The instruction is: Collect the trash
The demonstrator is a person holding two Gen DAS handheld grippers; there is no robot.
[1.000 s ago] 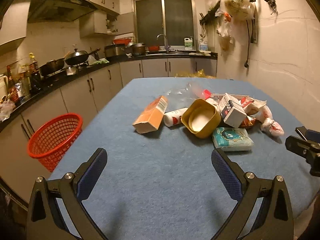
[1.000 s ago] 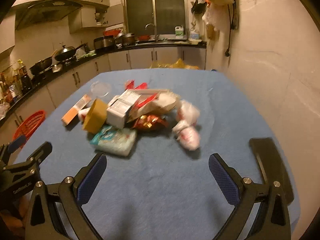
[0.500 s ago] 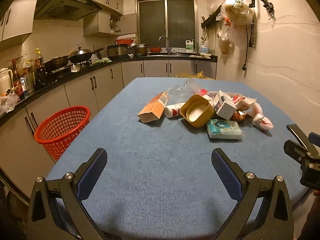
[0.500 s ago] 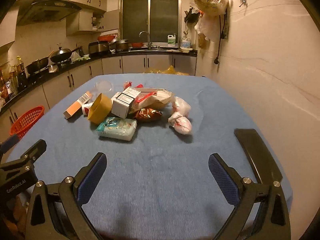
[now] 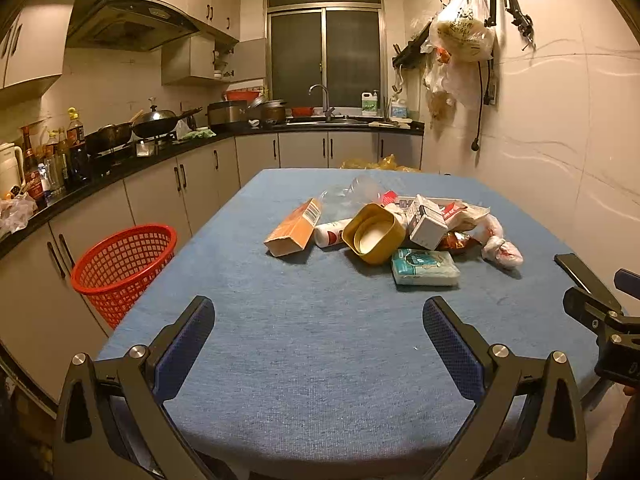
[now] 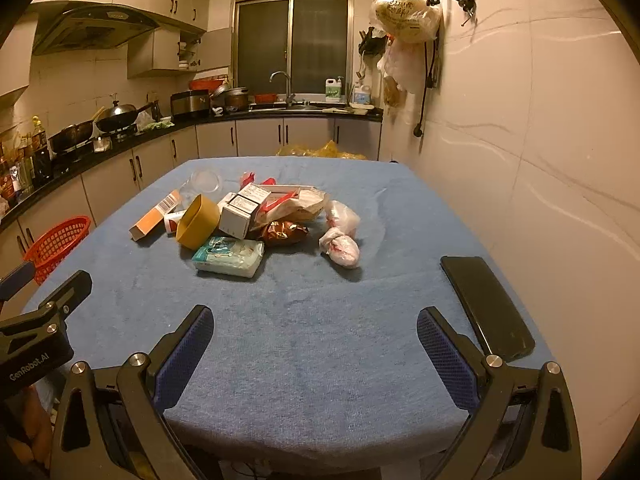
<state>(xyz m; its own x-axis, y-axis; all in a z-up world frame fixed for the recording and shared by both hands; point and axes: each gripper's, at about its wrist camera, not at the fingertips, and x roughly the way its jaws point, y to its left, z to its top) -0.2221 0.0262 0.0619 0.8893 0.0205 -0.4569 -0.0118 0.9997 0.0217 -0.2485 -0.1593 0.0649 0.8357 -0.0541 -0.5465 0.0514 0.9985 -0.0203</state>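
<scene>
While both tongs hang over the near edge of the blue tabletop, nothing is gripped.

Left wrist view
- left tongs: spread wide, empty, above bare cloth at the near edge.
- trash pile: mid-tabletop, far of the tongs and slightly right.
- orange carton: left end of the pile, lying flat.
- yellow bowl: tipped on its side, mouth toward the camera, touching a white-and-red tube.
- tissue pack: nearest item of the pile, just beside the bowl.
- white box: tilted, behind the tissue pack.
- red basket: on the floor, left of the tabletop, well apart from the pile.
- right tongs: seen at the far right edge.

Right wrist view
- right tongs: spread wide, empty, over the near edge.
- trash pile: far and left of the tongs.
- tied plastic bags: right end of the pile.
- black phone: flat near the right edge, just beside the right finger.
- red basket: far left, partly hidden by the tabletop.
</scene>
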